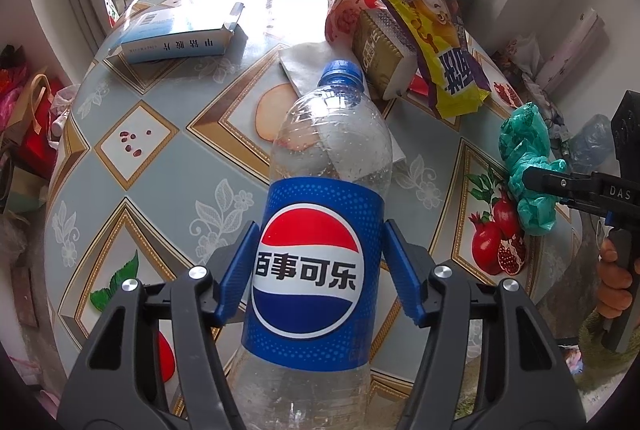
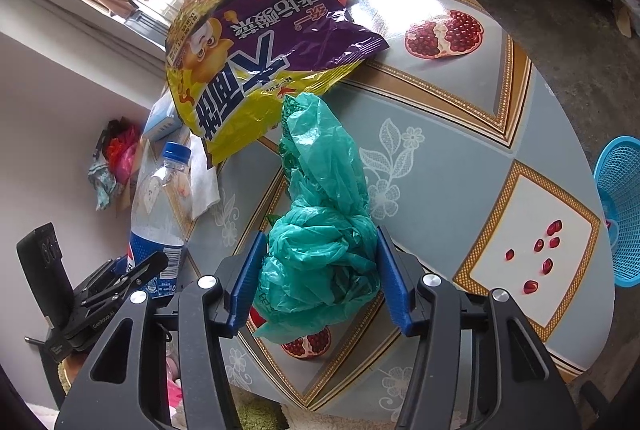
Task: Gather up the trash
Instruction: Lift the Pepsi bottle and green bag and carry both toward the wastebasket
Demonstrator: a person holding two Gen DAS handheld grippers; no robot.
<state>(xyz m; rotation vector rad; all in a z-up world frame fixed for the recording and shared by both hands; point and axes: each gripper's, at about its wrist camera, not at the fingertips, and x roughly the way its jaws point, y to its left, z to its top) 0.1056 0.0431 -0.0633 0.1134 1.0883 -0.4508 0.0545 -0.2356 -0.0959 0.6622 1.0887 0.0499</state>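
Note:
A clear plastic Pepsi bottle (image 1: 316, 270) with a blue cap and blue label stands upright on the patterned table (image 1: 160, 149). My left gripper (image 1: 322, 226) has its blue pads pressed on both sides of the label. The right wrist view shows that bottle (image 2: 156, 213) at the left with the left gripper (image 2: 132, 278) on it. A crumpled green plastic bag (image 2: 316, 189) lies near the table edge, and my right gripper (image 2: 320, 234) has its pads closed against both sides of the bag. Seen from the left wrist, the bag (image 1: 528, 157) and right gripper (image 1: 560, 185) are at the far right.
A purple and yellow noodle wrapper (image 2: 256, 41) leans over the bag's far end, on a gold packet (image 1: 380, 53). A white and blue medicine box (image 1: 176, 37) and a white tissue (image 1: 304, 65) lie farther back. A blue mesh basket (image 2: 620, 209) stands on the floor at right.

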